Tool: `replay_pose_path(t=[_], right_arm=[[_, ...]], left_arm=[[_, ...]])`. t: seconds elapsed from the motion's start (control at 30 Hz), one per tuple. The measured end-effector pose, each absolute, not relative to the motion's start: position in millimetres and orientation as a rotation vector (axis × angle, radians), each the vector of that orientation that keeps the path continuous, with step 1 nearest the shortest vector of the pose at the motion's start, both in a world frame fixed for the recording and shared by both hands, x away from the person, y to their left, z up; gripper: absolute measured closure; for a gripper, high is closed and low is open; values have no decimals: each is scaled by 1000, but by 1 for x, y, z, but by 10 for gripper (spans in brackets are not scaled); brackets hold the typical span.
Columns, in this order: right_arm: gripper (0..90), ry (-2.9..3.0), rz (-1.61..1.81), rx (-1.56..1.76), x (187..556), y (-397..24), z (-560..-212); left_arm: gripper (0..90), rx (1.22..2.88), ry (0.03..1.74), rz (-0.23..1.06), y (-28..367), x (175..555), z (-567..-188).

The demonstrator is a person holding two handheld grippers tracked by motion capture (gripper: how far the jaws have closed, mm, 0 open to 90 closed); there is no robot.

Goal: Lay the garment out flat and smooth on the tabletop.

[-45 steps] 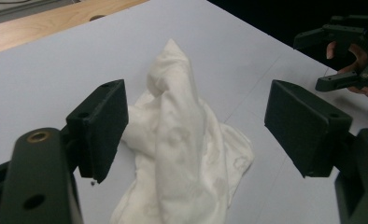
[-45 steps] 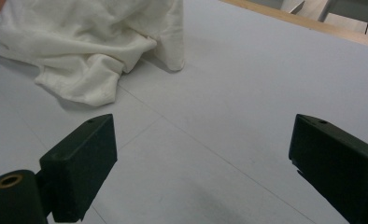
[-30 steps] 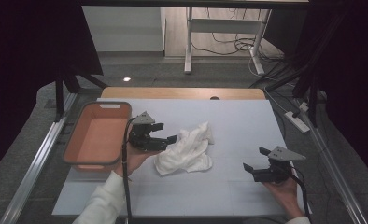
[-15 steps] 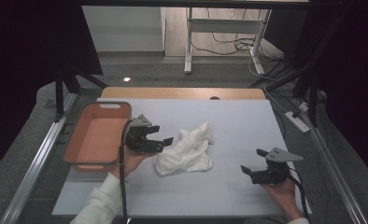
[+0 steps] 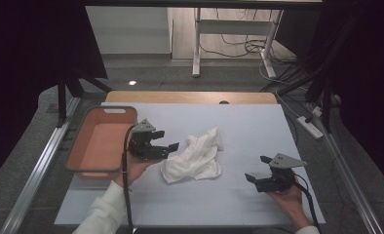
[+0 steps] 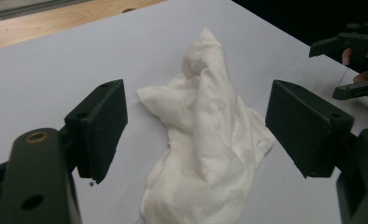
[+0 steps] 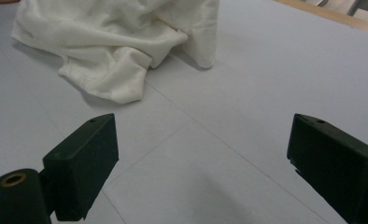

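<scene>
cloth (image 5: 194,156): soft white fabric, matt; table (image 5: 258,126): smooth matt; bin (image 5: 83,168): plastic

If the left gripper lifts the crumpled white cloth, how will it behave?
The crumpled white cloth will probably droop limply, since it lies in soft folds. It looks light. Pushed along the smooth grey table cover, it would likely bunch rather than roll.
</scene>
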State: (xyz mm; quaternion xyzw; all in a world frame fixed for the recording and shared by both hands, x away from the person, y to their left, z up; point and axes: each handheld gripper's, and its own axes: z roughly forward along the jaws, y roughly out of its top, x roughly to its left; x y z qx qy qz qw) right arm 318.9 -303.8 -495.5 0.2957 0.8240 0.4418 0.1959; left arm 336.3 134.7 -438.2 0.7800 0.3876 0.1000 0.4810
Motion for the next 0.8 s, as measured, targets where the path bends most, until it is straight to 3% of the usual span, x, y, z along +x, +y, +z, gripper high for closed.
replay_pose_path(t=[0.47,0.8], right_arm=[[91,2375,1252,772,323,-275,-500],[140,2436,1262,699,322,-246,-504]], left_arm=[[212,1890,957,252,137,336,-438],[210,1889,956,247,136,337,-438]])
